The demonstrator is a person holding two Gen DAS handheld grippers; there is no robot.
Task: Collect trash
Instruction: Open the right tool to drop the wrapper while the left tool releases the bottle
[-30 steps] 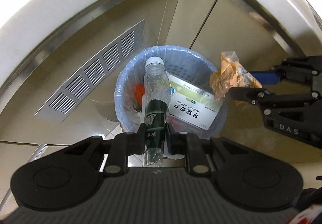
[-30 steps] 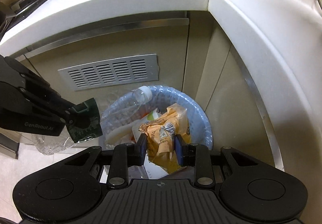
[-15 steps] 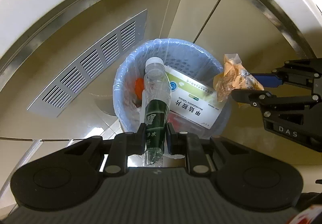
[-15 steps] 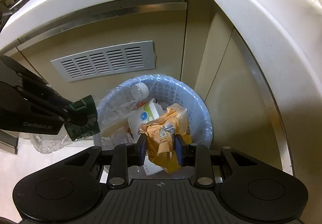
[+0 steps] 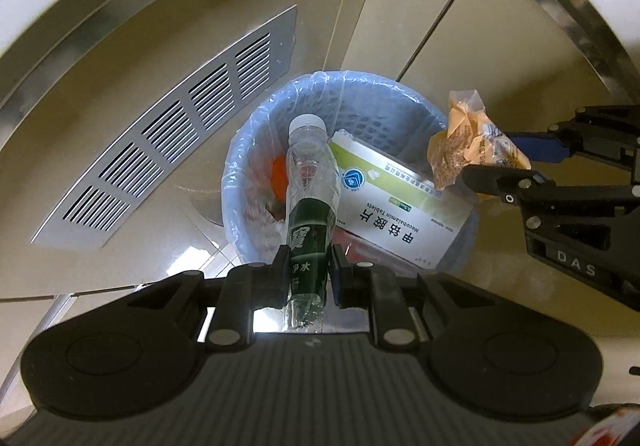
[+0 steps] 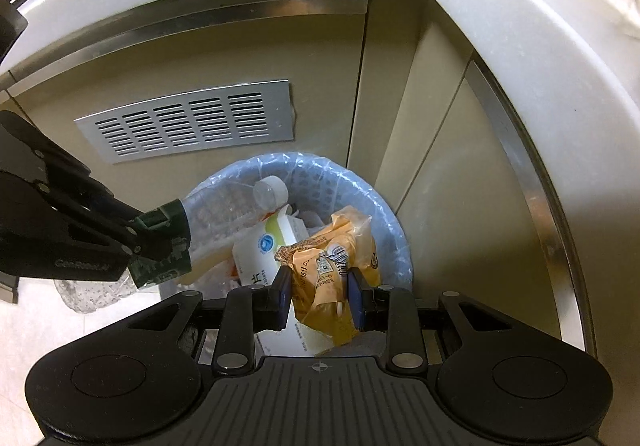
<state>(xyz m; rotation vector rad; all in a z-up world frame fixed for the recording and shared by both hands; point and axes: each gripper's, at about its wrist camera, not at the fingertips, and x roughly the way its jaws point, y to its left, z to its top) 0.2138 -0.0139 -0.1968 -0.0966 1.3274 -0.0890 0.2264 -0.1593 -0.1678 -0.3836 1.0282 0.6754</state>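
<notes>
Left gripper [image 5: 310, 272] clamps plastic water bottle [image 5: 311, 201] by green label, cap pointing into bin. Right gripper [image 6: 319, 288] pinches orange snack wrapper [image 6: 330, 270]. Both over blue-lined wastebasket [image 5: 384, 101], neither released. Inside already: tablet box [image 5: 394, 205], orange scrap. Remaining, likely: drop both.

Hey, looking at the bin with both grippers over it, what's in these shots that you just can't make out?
- Bin floor, both views: hidden under the medicine box and other trash.
- Orange item, left wrist view: mostly behind the bottle; unidentifiable.
- Bottle base, left wrist view: hidden behind the left gripper.
- Orange wrapper print, right wrist view: crumpled, too small to read.
- Person: outside both views.
</notes>
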